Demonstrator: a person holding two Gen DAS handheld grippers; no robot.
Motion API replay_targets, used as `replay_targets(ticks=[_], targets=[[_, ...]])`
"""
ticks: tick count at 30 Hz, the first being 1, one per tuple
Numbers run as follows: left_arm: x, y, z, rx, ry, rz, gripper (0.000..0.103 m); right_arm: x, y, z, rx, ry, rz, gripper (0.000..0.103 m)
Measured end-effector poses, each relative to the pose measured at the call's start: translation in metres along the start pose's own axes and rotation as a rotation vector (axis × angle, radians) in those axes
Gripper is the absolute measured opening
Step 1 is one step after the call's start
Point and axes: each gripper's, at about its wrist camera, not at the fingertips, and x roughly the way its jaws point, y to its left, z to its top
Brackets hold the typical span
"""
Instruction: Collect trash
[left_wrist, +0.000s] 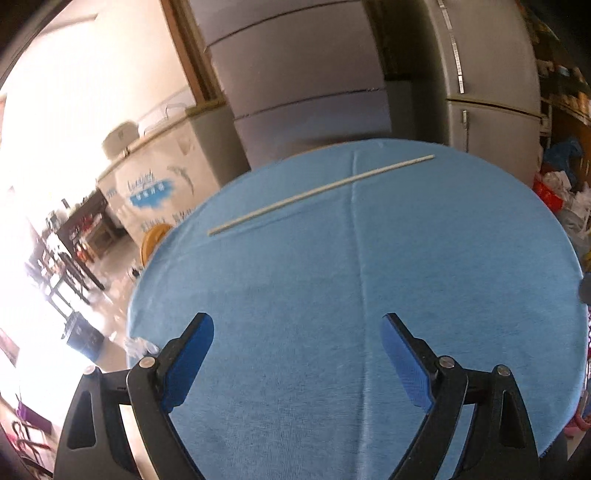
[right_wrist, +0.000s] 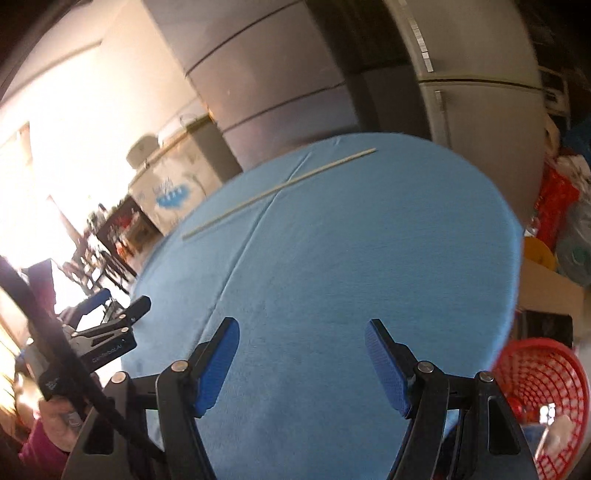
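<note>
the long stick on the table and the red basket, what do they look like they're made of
Stick: probably pale bare wood or bamboo, matte, thin and straight; plastic can't be ruled out.
Red basket: looks like moulded plastic, slightly glossy, with an open lattice wall.
Table covering: soft matte blue fabric, with fold creases.

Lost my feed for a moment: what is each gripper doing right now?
Left gripper: open, holding nothing.
Right gripper: open, holding nothing.

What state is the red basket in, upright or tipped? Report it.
Upright, as far as shows: the red basket sits beside the blue table with its open mouth facing up. Something pale lies inside, too blurred to identify.
</note>
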Motion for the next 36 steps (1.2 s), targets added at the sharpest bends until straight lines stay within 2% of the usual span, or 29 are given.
replay_targets(ticks=[2, 5, 10, 12, 17, 23, 25, 27, 29, 31, 36], targets=[[0.016, 0.007, -0.001, -0.027, 0.023, -0.02, 0.092, 0.022, 0.012, 0.005, -0.021, 0.02, -0.011, 0.075], [0.04, 0.018, -0.003, -0.059, 0.055, -0.013, 0.092, 0.057, 0.025, 0.014, -0.041, 0.041, -0.048, 0.075], [0.09, 0.042, -0.005, -0.141, 0.151, -0.037, 0.092, 0.11, 0.041, 0.024, -0.072, 0.074, -0.11, 0.075], [0.106, 0.052, -0.006, -0.176, 0.179, -0.025, 0.092, 0.13, 0.047, 0.028, -0.08, 0.082, -0.125, 0.075], [0.13, 0.067, -0.006, -0.236, 0.174, 0.011, 0.092, 0.169, 0.056, 0.033, -0.102, 0.118, -0.17, 0.075], [0.158, 0.064, -0.001, -0.218, 0.196, 0.009, 0.092, 0.2, 0.061, 0.043, -0.163, 0.098, -0.284, 0.075], [0.164, 0.065, 0.003, -0.231, 0.186, -0.004, 0.094, 0.208, 0.064, 0.045, -0.19, 0.096, -0.328, 0.078], [0.168, 0.065, 0.005, -0.232, 0.183, -0.023, 0.097, 0.215, 0.063, 0.049, -0.191, 0.112, -0.363, 0.095], [0.175, 0.067, 0.005, -0.255, 0.202, -0.041, 0.103, 0.218, 0.053, 0.053, -0.135, 0.118, -0.389, 0.103], [0.179, 0.073, 0.004, -0.292, 0.208, -0.076, 0.103, 0.222, 0.052, 0.056, -0.126, 0.117, -0.405, 0.103], [0.179, 0.073, 0.004, -0.289, 0.209, -0.075, 0.103, 0.225, 0.051, 0.058, -0.12, 0.115, -0.41, 0.103]])
